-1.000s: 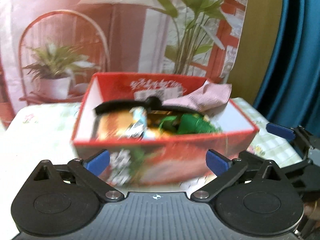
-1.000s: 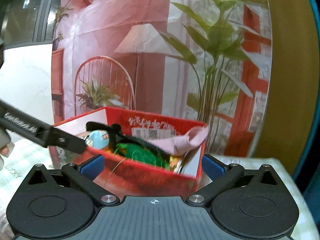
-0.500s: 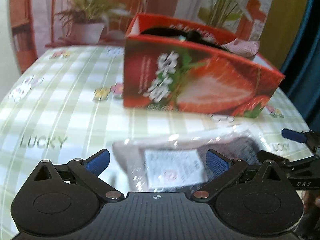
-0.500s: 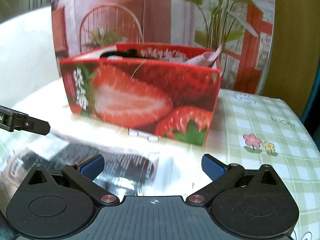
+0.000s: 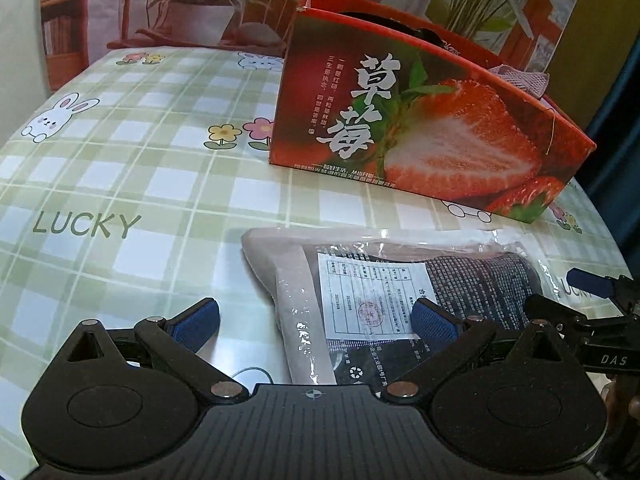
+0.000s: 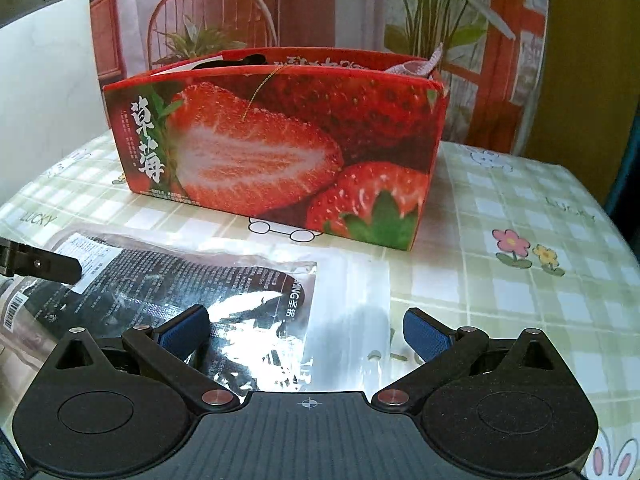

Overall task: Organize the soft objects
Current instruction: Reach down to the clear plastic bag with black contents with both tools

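1. The left hand-held gripper (image 5: 314,320) hangs low over the tabletop (image 5: 120,152) with its blue-padded fingers (image 5: 196,318) spread wide, holding nothing.
2. Between and just beyond those fingers lies a clear plastic packet (image 5: 384,288) of dark folded fabric, flat on the tabletop, with a white printed label (image 5: 364,296) facing up.
3. The left end of the packet sits between the left gripper's fingers; whether the pads touch the plastic cannot be told.
4. The right hand-held gripper (image 6: 306,332) is also wide open and empty, poised over the right end of the same packet (image 6: 192,280), whose shiny edge reflects light.
5. In the left wrist view the right gripper shows at the right edge, beside the packet's right end; in the right wrist view a black finger of the left gripper enters from the left over the packet.
6. Farther back stands an open red box (image 5: 420,132) printed with strawberries and white characters, resting on the tabletop just beyond the packet and apart from it.
7. Over the box's rim a pink cloth (image 5: 520,78) pokes up at its right end, and something black (image 6: 236,62) shows near its left end; the rest of the contents are hidden.
8. The tabletop wears a green checked cover with flowers (image 6: 524,248), rabbits (image 5: 60,116) and the word LUCKY (image 5: 86,224).
9. Behind the tabletop hangs a printed backdrop (image 6: 240,12) showing a chair, potted plants and a lamp.
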Tool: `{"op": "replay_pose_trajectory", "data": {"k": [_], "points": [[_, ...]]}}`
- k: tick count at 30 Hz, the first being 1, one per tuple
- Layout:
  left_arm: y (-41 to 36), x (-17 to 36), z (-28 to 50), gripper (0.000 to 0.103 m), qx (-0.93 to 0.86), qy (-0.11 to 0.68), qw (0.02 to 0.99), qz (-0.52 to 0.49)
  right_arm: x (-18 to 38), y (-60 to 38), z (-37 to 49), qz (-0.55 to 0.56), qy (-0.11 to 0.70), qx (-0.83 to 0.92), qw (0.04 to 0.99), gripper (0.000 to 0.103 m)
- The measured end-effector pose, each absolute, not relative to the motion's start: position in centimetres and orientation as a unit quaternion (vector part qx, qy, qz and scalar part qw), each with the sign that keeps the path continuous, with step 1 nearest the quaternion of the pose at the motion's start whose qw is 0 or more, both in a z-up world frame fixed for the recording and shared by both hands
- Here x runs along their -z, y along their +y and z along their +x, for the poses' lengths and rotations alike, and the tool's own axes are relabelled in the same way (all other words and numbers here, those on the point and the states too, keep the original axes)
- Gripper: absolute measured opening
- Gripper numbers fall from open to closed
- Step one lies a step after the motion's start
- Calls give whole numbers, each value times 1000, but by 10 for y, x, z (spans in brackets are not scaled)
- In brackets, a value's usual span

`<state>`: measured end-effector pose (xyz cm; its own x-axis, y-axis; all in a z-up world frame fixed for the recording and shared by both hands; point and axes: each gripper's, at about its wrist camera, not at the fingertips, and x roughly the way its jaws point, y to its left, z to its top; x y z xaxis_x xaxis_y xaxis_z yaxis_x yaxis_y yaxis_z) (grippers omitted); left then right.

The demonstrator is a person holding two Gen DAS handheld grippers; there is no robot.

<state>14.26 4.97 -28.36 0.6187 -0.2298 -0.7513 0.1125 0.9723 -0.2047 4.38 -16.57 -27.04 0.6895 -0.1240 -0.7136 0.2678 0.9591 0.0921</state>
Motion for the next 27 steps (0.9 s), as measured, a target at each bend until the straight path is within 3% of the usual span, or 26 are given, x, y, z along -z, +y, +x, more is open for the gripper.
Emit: {"op": "replay_pose_trajectory", "data": {"k": [12, 27], "points": [[42, 287, 141, 103, 92, 410, 905, -69, 280, -177, 41, 161, 378, 102, 906, 103], [45, 285, 146, 103, 104, 424, 897, -67, 281, -175, 38, 167, 365, 104, 910, 103]]}}
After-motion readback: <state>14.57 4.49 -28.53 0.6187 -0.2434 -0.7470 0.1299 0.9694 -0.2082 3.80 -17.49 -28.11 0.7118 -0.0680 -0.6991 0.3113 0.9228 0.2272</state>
